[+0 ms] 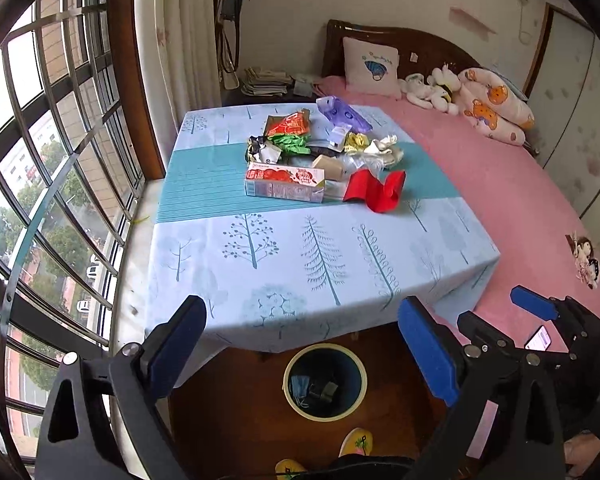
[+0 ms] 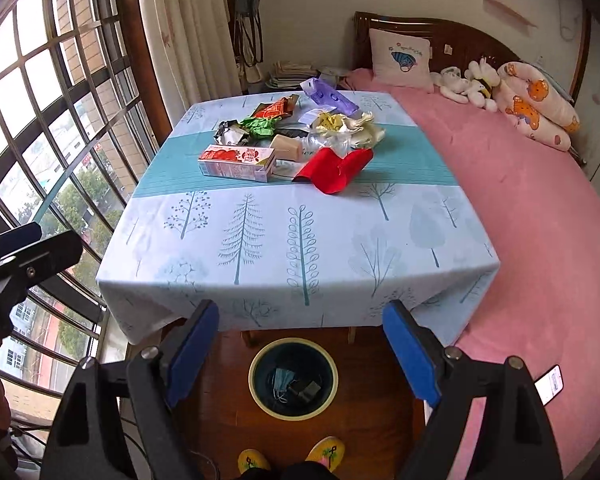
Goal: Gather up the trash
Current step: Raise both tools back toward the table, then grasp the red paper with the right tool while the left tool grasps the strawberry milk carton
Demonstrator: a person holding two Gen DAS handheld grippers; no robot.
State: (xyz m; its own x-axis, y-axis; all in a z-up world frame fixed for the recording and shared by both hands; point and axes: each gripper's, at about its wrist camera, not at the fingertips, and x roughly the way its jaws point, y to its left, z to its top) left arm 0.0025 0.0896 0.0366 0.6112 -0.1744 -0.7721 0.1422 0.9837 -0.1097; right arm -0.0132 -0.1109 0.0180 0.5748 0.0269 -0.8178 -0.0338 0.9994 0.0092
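Several pieces of crumpled wrapper and carton trash (image 1: 316, 156) lie heaped toward the far edge of the tree-print blue tablecloth table (image 1: 292, 256); the cream-rimmed round bin (image 2: 293, 378) sits on the floor below its near edge. Left gripper (image 1: 304, 344) and right gripper (image 2: 300, 344) hang released, empty.

Print on carton (image 1: 285, 182) too blurred; nothing legible.

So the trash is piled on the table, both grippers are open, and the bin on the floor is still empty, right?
Not quite: the bin isn't empty. The right wrist view shows a blue face mask and a dark item inside. The trash pile on the table and both open grippers are right.
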